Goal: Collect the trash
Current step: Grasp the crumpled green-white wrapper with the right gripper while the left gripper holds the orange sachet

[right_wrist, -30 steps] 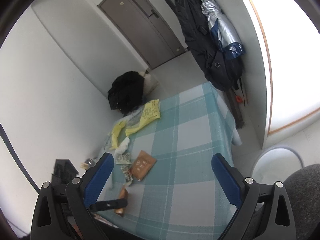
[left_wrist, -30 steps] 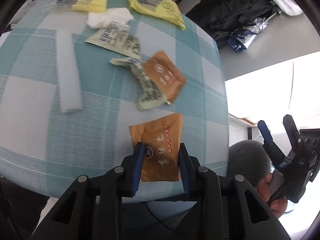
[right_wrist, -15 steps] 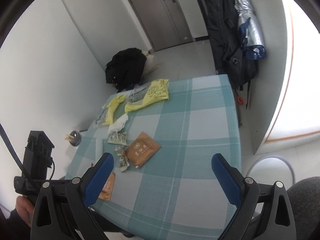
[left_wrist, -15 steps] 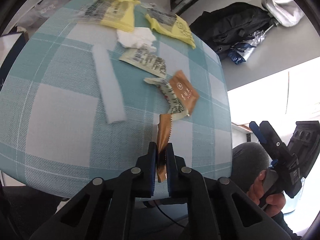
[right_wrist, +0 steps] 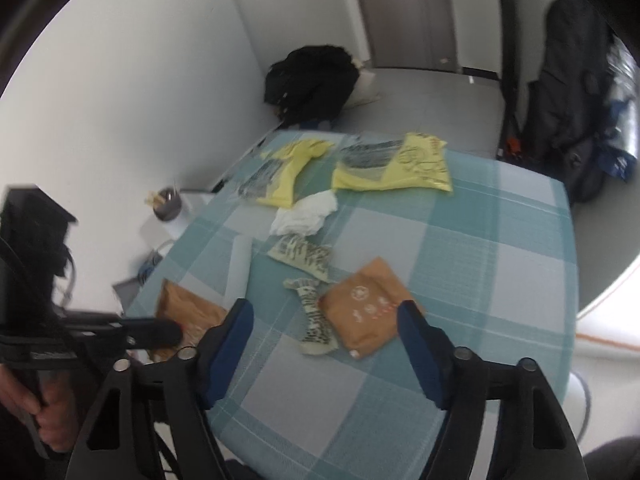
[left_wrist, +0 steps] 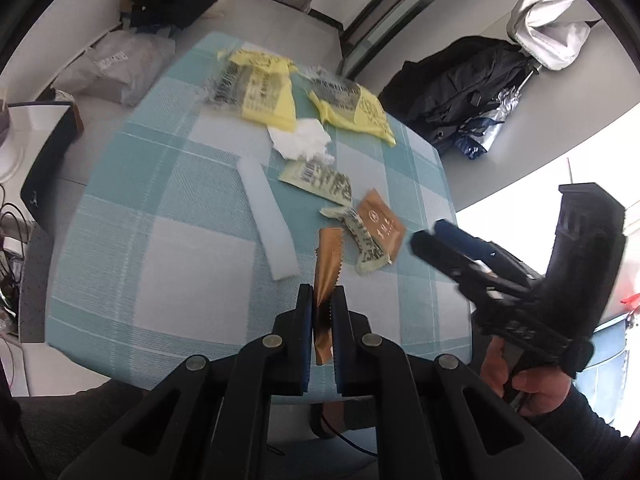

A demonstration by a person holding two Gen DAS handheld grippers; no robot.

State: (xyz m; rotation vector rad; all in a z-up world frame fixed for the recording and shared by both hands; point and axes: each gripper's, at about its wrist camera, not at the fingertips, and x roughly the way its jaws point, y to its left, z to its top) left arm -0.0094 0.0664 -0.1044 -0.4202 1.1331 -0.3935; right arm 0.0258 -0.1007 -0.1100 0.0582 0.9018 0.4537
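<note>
My left gripper (left_wrist: 322, 300) is shut on a brown wrapper (left_wrist: 326, 268) and holds it edge-on above the near edge of the teal checked table (left_wrist: 160, 264); the wrapper also shows in the right wrist view (right_wrist: 188, 312). My right gripper (right_wrist: 324, 316) is open and empty, hovering over a second brown wrapper (right_wrist: 366, 306) and a crumpled green wrapper (right_wrist: 314, 320). It also shows at the right of the left wrist view (left_wrist: 448, 240). Further back lie a green printed wrapper (left_wrist: 320, 180), a white tissue (left_wrist: 300, 140), a white foam strip (left_wrist: 266, 220) and two yellow bags (left_wrist: 264, 92) (left_wrist: 352, 108).
A black backpack (right_wrist: 312, 76) sits on the floor beyond the table. Dark jackets and an umbrella (left_wrist: 476, 96) hang at the right wall. A grey parcel (left_wrist: 116, 68) and a box (left_wrist: 44, 120) stand left of the table. A small cup (right_wrist: 168, 204) stands beside the table's left edge.
My left gripper closed on the brown wrapper and lifted it back from the table edge. My right gripper swung down and in over the second brown wrapper.
</note>
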